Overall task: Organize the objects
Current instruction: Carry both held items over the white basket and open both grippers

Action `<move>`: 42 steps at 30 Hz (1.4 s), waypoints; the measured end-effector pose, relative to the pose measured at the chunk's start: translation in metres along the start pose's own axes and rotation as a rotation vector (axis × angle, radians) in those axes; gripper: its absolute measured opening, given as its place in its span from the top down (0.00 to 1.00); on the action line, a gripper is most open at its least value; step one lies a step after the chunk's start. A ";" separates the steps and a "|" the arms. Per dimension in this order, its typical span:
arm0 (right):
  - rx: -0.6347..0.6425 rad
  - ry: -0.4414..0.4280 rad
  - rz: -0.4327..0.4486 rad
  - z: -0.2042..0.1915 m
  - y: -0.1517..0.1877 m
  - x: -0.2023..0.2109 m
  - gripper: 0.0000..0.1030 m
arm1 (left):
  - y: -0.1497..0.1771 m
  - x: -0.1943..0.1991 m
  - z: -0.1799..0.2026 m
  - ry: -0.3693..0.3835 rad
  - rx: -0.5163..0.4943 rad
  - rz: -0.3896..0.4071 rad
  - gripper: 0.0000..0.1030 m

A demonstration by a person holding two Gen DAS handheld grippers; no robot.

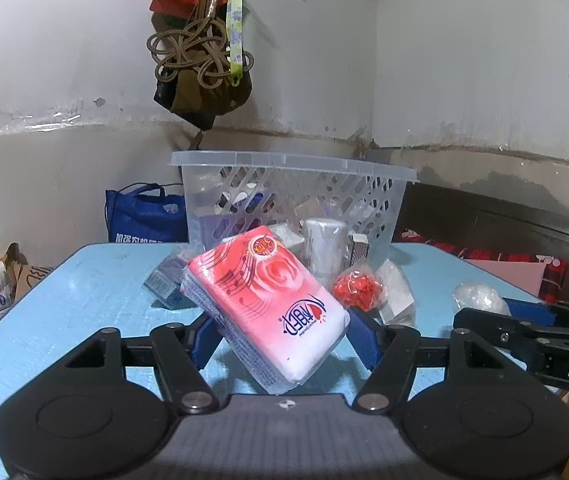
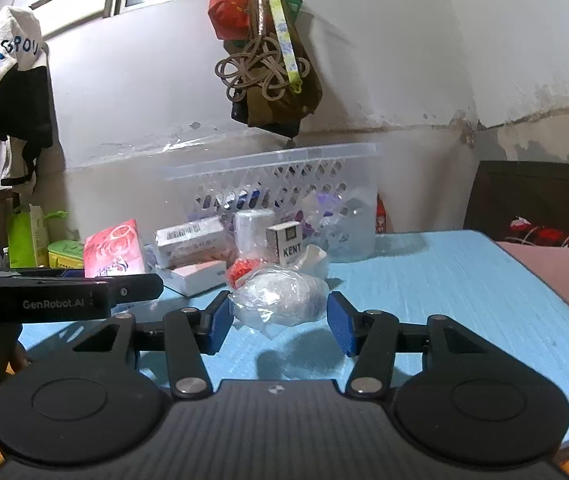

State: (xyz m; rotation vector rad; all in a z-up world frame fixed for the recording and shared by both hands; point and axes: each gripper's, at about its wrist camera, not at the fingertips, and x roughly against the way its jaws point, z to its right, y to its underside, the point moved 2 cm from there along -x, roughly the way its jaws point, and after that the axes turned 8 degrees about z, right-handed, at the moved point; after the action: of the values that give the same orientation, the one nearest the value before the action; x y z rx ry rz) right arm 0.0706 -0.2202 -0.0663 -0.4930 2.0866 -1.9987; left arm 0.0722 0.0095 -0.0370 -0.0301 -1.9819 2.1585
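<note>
**Left claw carries tissue pack; right claw spread at bag**

Left claw clamps pink soft plastic-wrapped tissue pack, tilted, above blue table.

Right claw, spread, straddles crinkly clear plastic bag: likely light, slippery; pinch mid-bulge.

Beyond: translucent perforated basket.

The left hand-held gripper clamps a tilted pink tissue pack before the clear basket.

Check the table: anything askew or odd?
Yes. The pink tissue pack sits tilted in the left hand-held gripper, corner down. The clear basket also leans, with items piled loosely before it.
</note>
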 end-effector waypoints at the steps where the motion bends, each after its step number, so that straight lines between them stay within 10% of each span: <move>1: 0.003 -0.002 0.003 -0.001 -0.001 0.000 0.47 | -0.001 0.001 0.000 0.004 0.001 0.003 0.32; 18: 0.081 0.014 0.101 0.006 -0.067 -0.018 0.47 | -0.069 -0.009 -0.009 0.045 -0.016 0.102 0.32; 26: 0.142 -0.052 0.107 0.017 -0.156 -0.122 0.47 | -0.169 -0.113 -0.010 0.087 0.001 0.057 0.32; 33: 0.194 -0.050 0.052 0.024 -0.147 -0.169 0.46 | -0.165 -0.176 -0.018 0.068 0.034 -0.047 0.31; 37: 0.160 -0.050 0.009 0.030 -0.141 -0.175 0.09 | -0.158 -0.182 -0.027 0.033 0.065 -0.083 0.13; 42: 0.055 -0.039 0.086 0.035 -0.120 -0.112 0.00 | -0.137 -0.106 -0.045 0.085 0.082 0.020 0.05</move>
State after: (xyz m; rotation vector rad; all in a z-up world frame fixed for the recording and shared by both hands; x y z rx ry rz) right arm 0.1984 -0.2126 0.0428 -0.4220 1.9891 -1.9763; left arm 0.2020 0.0462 0.0806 -0.1269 -1.8539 2.2101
